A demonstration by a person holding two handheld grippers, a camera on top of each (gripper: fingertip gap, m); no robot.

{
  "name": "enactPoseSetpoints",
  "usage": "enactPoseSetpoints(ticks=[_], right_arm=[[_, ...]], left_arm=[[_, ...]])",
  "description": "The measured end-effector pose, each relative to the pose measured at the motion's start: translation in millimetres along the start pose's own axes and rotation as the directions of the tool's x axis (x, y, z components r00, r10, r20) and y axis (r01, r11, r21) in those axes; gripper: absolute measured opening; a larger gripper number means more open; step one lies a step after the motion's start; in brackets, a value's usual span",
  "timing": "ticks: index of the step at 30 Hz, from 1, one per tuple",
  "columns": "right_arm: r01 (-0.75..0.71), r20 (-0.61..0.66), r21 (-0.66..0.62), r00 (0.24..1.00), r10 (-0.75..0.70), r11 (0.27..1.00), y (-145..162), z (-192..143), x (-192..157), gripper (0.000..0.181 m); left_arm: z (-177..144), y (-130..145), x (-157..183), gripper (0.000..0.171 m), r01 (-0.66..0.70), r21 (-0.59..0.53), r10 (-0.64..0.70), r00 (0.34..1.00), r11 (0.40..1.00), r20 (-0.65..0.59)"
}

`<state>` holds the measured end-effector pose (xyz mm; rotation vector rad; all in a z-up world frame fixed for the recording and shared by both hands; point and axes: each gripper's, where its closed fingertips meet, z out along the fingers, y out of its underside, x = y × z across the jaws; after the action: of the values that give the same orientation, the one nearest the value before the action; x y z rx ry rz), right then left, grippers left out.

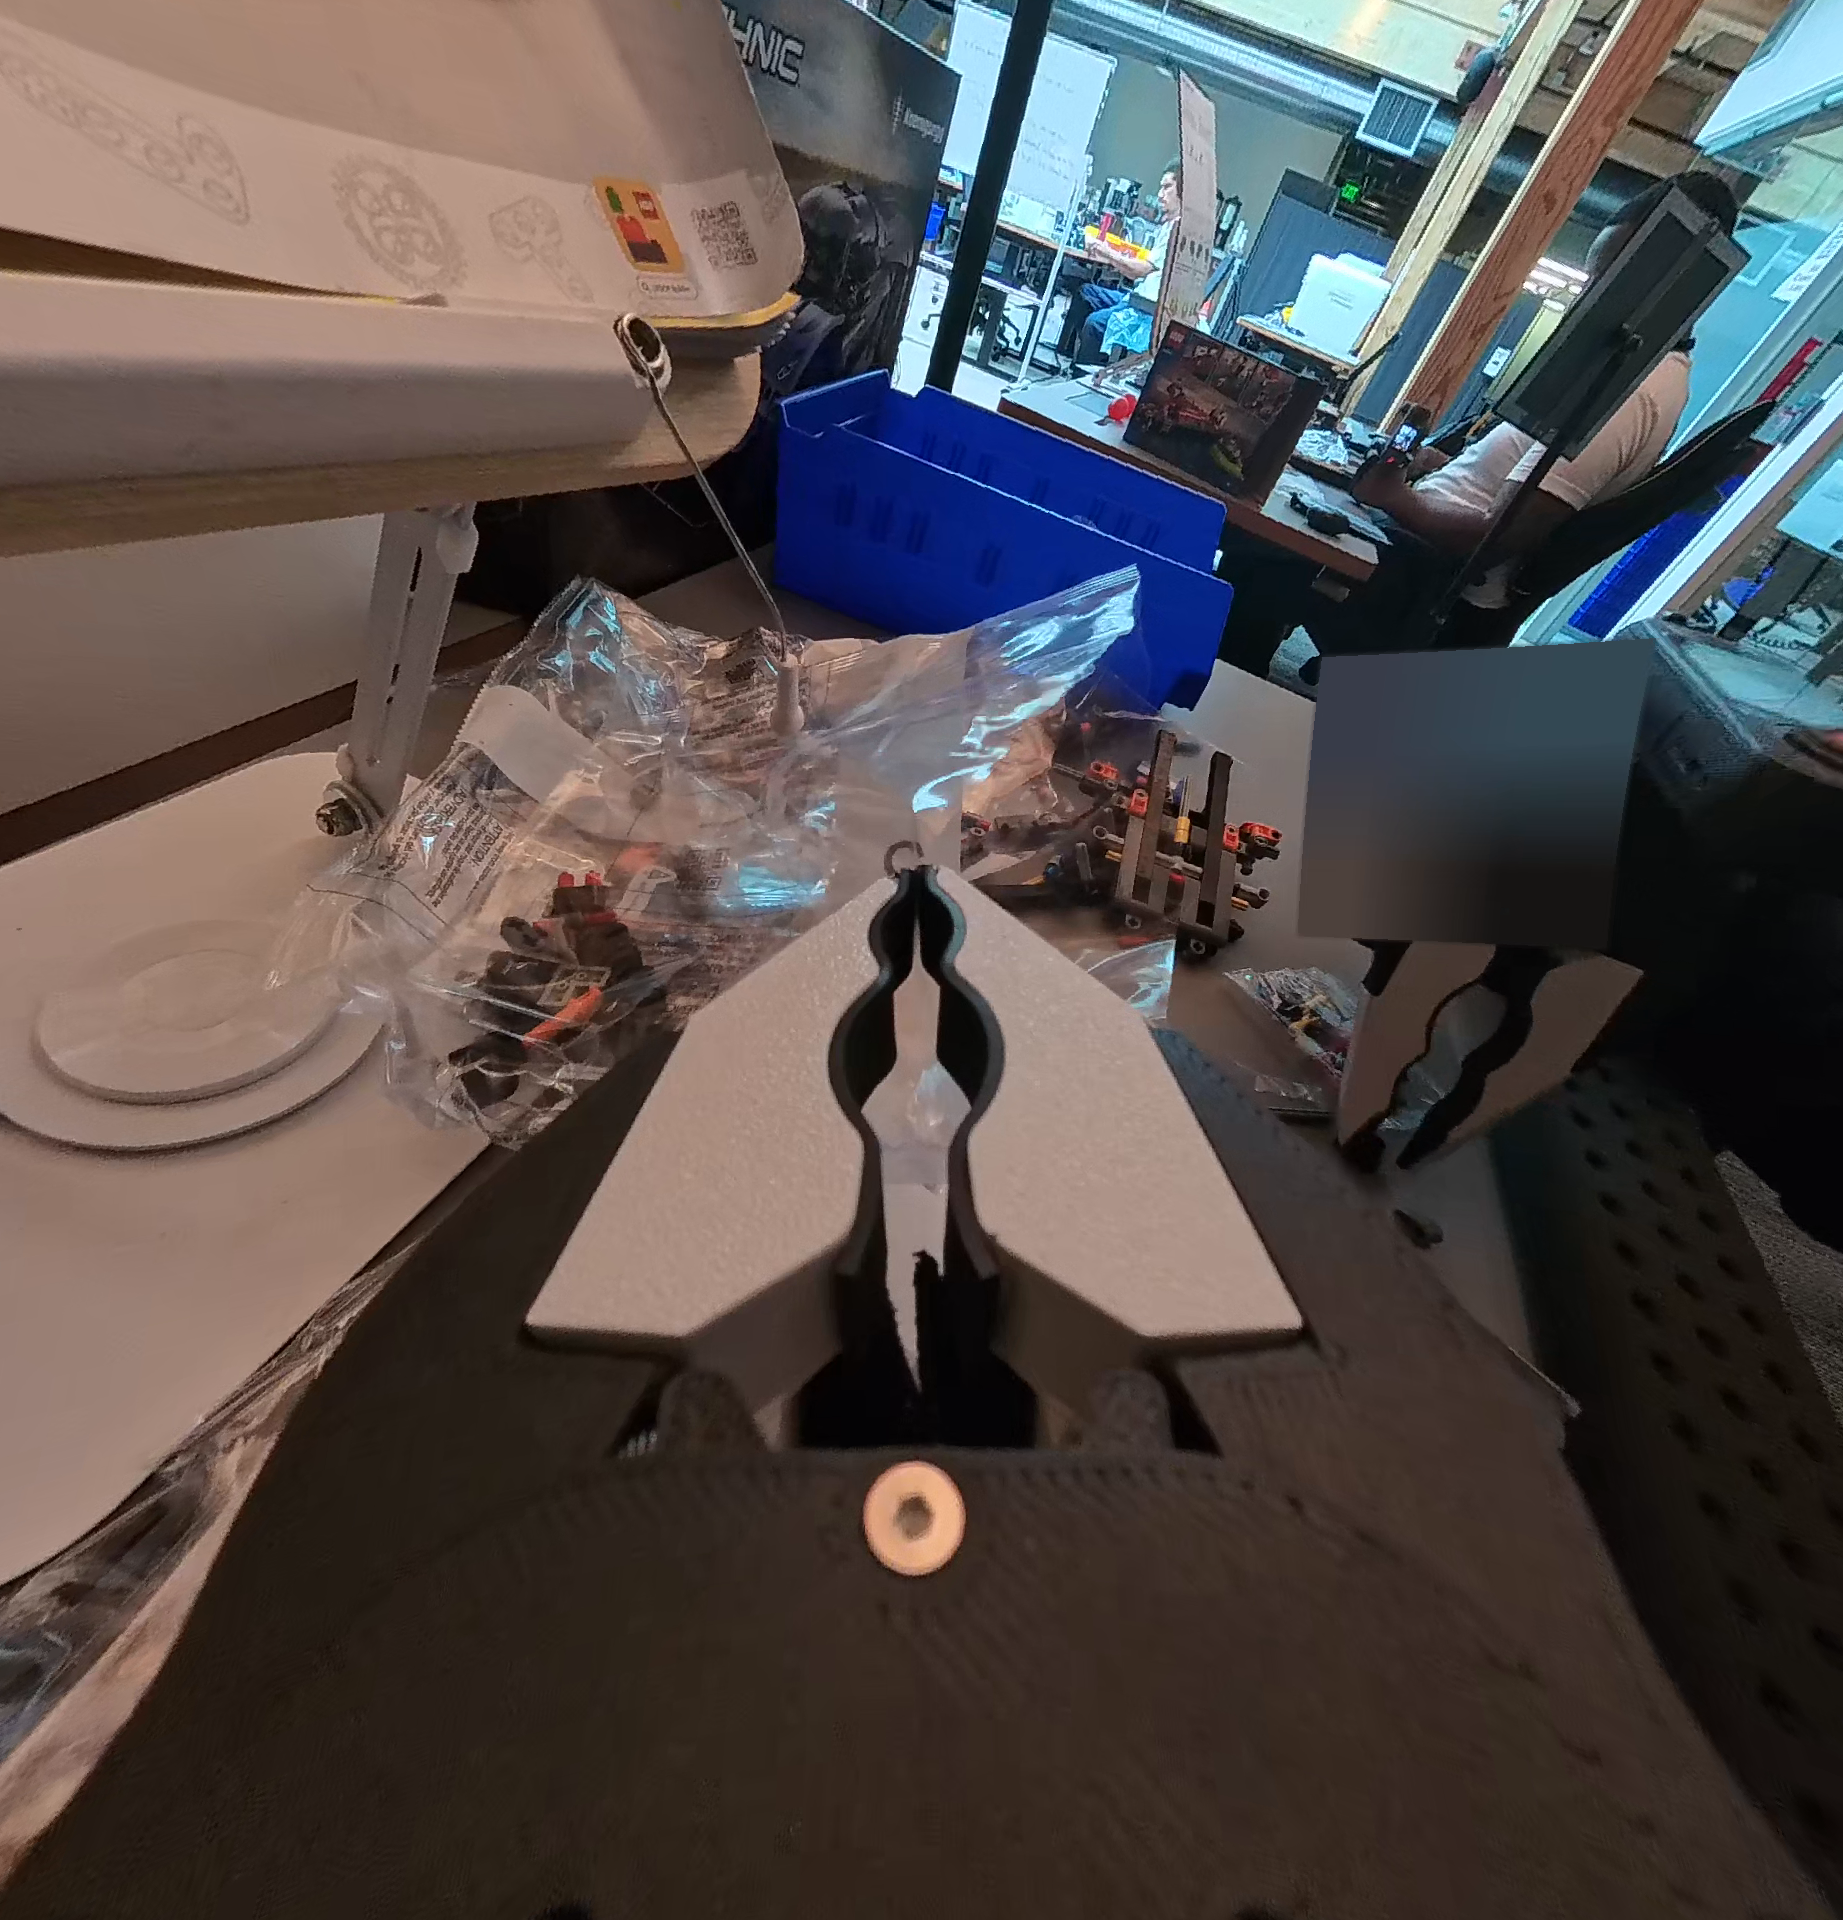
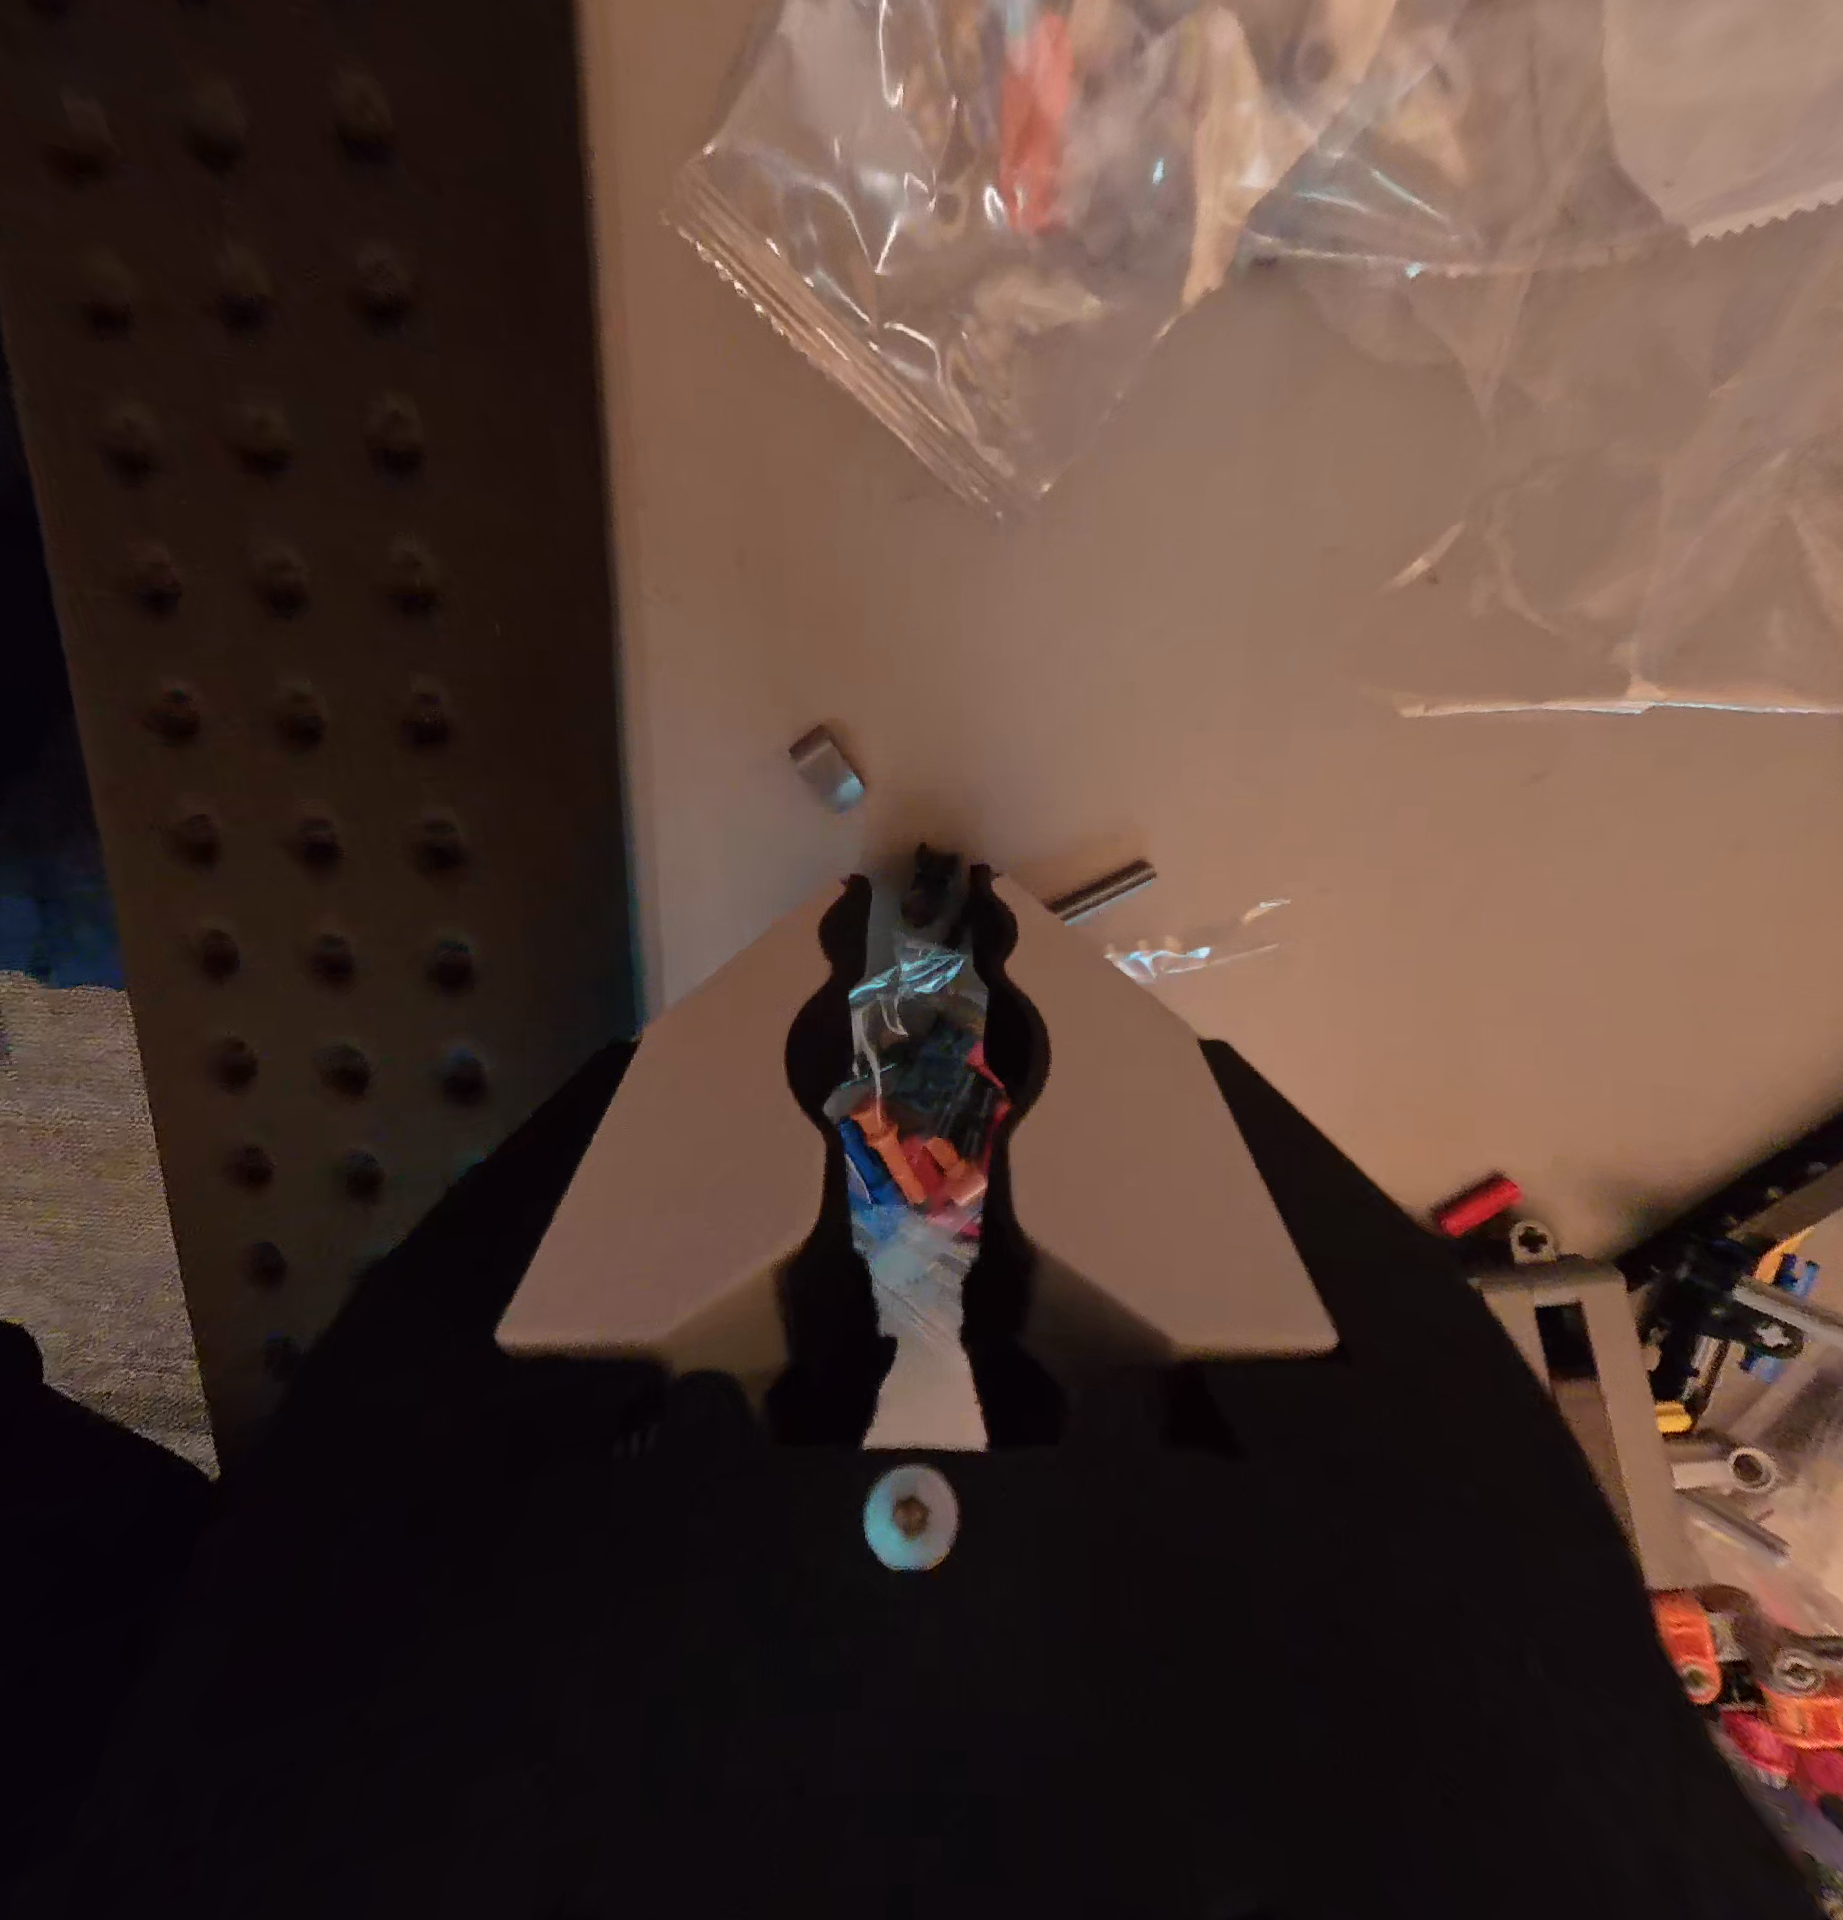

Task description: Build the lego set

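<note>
My left gripper is shut on a small dark ring-shaped piece that sticks out past its tips, held above the table. A partly built grey, black and orange Lego frame stands to the right beyond it, and also shows in the right wrist view. My right gripper points down at the white table, jaws slightly apart around a small black piece. A small clear bag of coloured pins lies under its fingers. The right gripper also shows in the left wrist view.
Clear bags of parts lie left of centre. A grey bushing, a short axle and a red pin lie loose. A white stand holds the instruction booklet. A blue bin stands behind. A black perforated mat borders the table. To the red pin: right tips about 12 cm, left tips about 25 cm.
</note>
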<state>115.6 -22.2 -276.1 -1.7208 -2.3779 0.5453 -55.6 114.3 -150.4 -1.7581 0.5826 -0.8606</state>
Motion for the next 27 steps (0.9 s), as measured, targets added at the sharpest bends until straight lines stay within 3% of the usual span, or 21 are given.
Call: enactPoseSetpoints(ticks=[6,16,22,27], right_arm=[[-0.003,-0.017,0.006,1.0,0.003,1.0,2,2,4,0.005],[-0.006,-0.048,0.024,0.999,0.007,1.0,-2,-1,10,0.004],[0.029,-0.164,0.124,0.986,-0.008,0.992,-31,-30,33,0.004],[0.062,-0.324,0.176,0.946,-0.002,0.982,-68,-63,76,0.004]], left_arm=[[1,1,0,0.0,-0.004,-0.006,0.004,1.0,1.0,0.001],[2,2,0,0.0,-0.005,-0.007,0.005,1.0,1.0,0.001],[3,2,1,0.0,-0.002,-0.007,0.002,1.0,1.0,-0.005],[5,3,3,0.0,-0.003,-0.012,0.003,1.0,1.0,-0.013]])
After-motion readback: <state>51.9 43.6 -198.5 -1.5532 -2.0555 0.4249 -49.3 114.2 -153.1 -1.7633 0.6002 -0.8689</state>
